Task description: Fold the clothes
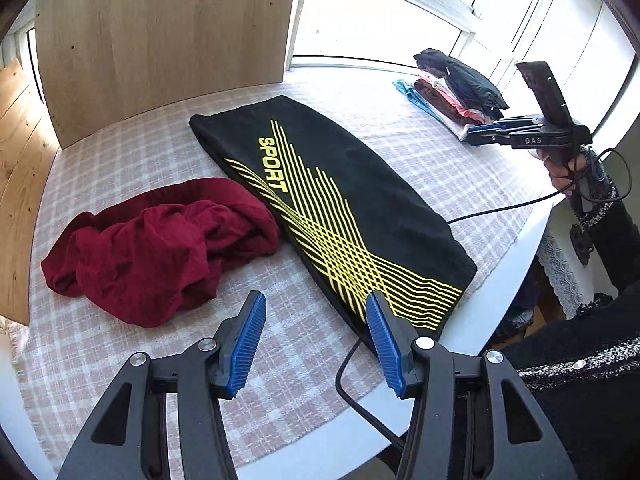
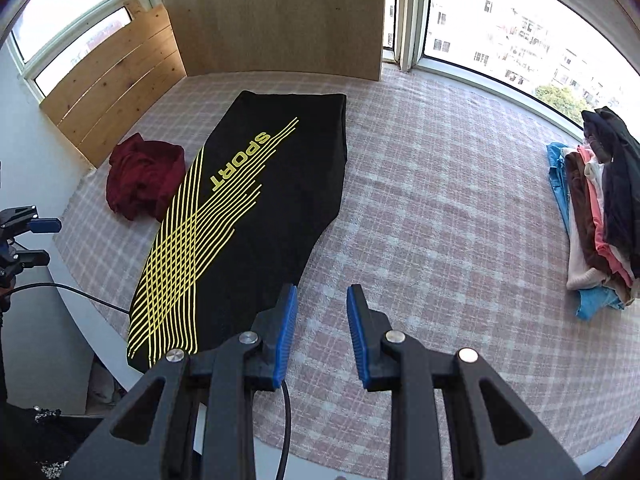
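Over on the left, a crumpled dark red garment (image 1: 160,248) sits bunched on the checked cloth of the worktop (image 1: 120,360), parked aside, likely waiting its turn. The left tool (image 1: 316,320) hovers low over the near edge, fingers spread wide and gripping nothing, lined up on the garment's near end as if ready to take a corner. Centre stage is the black garment (image 2: 264,200), laid flat in a long narrow strip, seemingly part-folded, its near end hanging just past the worktop's rim. Yellow lines sweep across it and the word "SPORT" reads clearly. The right tool (image 2: 322,320) hangs beside the near right edge, jaws apart, empty too. In the left view its body carries "DAS". Far right, a stack of folded clothes (image 2: 600,216) sits well apart, probably the finished pile.
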`<act>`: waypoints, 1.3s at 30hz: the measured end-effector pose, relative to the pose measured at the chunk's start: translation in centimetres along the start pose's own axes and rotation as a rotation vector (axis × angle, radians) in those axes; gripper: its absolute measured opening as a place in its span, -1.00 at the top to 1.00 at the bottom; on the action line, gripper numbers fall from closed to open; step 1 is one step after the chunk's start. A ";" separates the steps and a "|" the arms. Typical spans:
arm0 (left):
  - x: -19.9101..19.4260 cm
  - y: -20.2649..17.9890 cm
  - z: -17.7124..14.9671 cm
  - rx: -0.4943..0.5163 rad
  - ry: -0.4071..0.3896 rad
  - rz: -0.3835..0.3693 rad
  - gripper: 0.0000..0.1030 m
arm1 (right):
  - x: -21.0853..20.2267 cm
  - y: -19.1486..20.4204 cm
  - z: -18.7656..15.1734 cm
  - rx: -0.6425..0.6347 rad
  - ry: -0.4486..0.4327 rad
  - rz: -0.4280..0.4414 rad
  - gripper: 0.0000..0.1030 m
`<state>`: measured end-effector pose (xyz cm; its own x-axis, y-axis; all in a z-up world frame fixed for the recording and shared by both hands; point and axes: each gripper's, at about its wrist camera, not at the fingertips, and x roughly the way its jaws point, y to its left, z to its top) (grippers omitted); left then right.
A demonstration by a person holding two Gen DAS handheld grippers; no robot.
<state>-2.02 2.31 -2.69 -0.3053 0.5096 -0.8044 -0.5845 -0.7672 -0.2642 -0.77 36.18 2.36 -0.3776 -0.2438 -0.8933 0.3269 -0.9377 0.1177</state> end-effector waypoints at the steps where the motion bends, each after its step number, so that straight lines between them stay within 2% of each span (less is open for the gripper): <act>1: -0.6 -0.3 -0.1 0.000 -0.013 -0.024 0.03 | 0.2 0.0 -0.4 0.016 0.008 0.010 0.50; 7: -5.4 -2.1 0.1 -0.024 -0.085 -0.122 0.03 | 0.9 -0.6 -2.3 0.091 0.054 0.105 0.50; 10: -7.0 -3.7 -0.2 0.024 -0.101 -0.132 -0.01 | 2.3 -0.9 -3.8 0.085 0.088 0.067 0.50; 12: -7.0 -3.8 -0.6 0.017 -0.094 -0.127 -0.04 | 3.4 -0.9 -4.9 0.078 0.107 0.041 0.48; 18: -0.3 -2.6 -3.2 -0.067 0.044 -0.069 -0.06 | 5.3 0.1 -7.9 0.088 0.124 0.120 0.39; 22: 4.8 -3.1 -4.2 -0.096 0.124 -0.066 -0.06 | 5.7 1.6 -8.2 0.065 0.129 0.150 0.29; 26: 8.9 -4.1 -4.1 -0.122 0.183 -0.054 -0.09 | 6.7 2.4 -8.0 0.058 0.143 0.179 0.28; 29: 11.2 -4.8 -3.7 -0.105 0.223 -0.028 -0.20 | 7.3 3.5 -7.7 0.027 0.148 0.196 0.27; 33: 13.5 -3.8 -3.4 -0.155 0.267 0.023 -0.21 | 8.2 5.0 -7.3 -0.032 0.159 0.178 0.27; 36: 14.3 -3.5 -3.5 -0.179 0.283 0.023 -0.21 | 9.0 5.5 -7.3 -0.045 0.173 0.173 0.28; 38: 14.6 -3.8 -3.6 -0.177 0.282 -0.007 -0.14 | 9.3 5.6 -7.5 -0.045 0.178 0.182 0.30; 39: 14.7 -4.1 -3.6 -0.176 0.279 -0.034 -0.08 | 9.4 5.7 -7.6 -0.045 0.178 0.189 0.56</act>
<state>-1.38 11.50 -15.35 -0.0559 0.4288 -0.9017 -0.4444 -0.8194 -0.3621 4.15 30.39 -8.71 -0.1494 -0.3624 -0.9200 0.4167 -0.8668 0.2738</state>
